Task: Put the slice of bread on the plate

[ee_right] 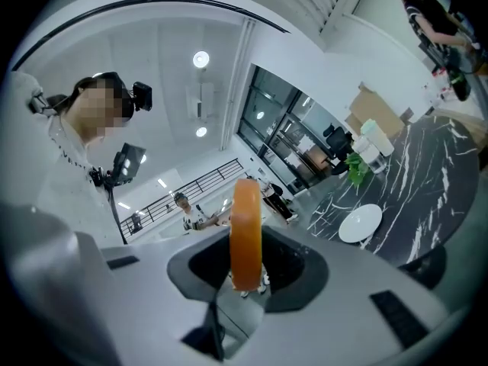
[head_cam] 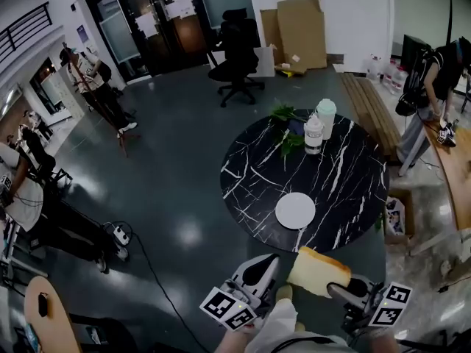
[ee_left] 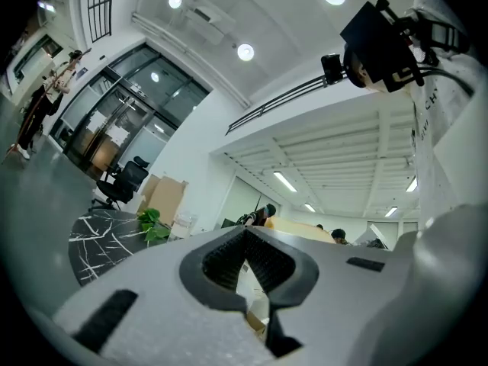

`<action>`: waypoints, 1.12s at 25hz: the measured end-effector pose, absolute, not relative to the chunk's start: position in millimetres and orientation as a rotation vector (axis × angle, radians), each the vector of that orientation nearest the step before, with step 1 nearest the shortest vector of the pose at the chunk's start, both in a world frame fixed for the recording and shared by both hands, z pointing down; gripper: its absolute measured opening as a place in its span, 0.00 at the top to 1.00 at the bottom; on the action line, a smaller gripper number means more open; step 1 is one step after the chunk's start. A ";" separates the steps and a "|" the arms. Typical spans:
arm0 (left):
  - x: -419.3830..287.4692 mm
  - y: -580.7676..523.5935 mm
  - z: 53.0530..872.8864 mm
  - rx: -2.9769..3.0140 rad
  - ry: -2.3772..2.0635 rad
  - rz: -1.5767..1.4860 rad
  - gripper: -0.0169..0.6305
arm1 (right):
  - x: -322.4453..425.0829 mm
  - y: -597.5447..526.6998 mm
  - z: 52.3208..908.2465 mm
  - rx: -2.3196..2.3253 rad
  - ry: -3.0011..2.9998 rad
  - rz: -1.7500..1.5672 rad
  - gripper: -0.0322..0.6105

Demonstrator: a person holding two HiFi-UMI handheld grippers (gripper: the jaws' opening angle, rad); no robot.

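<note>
The right hand-held gripper (ee_right: 245, 274) is clamped on the slice of bread (ee_right: 245, 221), its jaws set narrow on the lower end of the slice. In the right gripper view the bread stands upright and edge-on between the pads, with its orange crust towards the camera and most of the slice sticking out past the jaw tips.

In the head view the slice is in the air just outside the near edge of the round black marble worktop (head_cam: 346, 190), touching nothing but the gripper. The white plate (head_cam: 295, 211) lies on the worktop near that same near edge. It is just beyond the bread and slightly to its left, with a gap between the two.

The left hand-held gripper (ee_left: 245, 242) has its jaws closed together with nothing between them. It is held off the worktop, beside the right one, left of the bread and apart from it.

At the far edge of the worktop stand a white jar (head_cam: 313, 134), a pale green jug (head_cam: 325, 116) and a green plant (head_cam: 283, 131), all well apart from the plate.
</note>
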State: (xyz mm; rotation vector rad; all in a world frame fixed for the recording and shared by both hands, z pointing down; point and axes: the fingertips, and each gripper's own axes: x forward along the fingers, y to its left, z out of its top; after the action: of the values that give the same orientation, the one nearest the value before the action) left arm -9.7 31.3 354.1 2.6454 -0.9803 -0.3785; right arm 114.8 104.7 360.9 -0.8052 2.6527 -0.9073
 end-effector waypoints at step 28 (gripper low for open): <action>-19.2 -139.0 435.5 2.511 -0.984 -0.269 0.96 | 97.5 -64.0 441.4 -0.937 2.605 -1.228 0.80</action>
State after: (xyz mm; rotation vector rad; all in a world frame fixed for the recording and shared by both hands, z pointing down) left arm -19.2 -139.0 435.5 2.5111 -0.9840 -0.2686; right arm 97.5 -64.0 441.4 -0.9369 2.6048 -1.2285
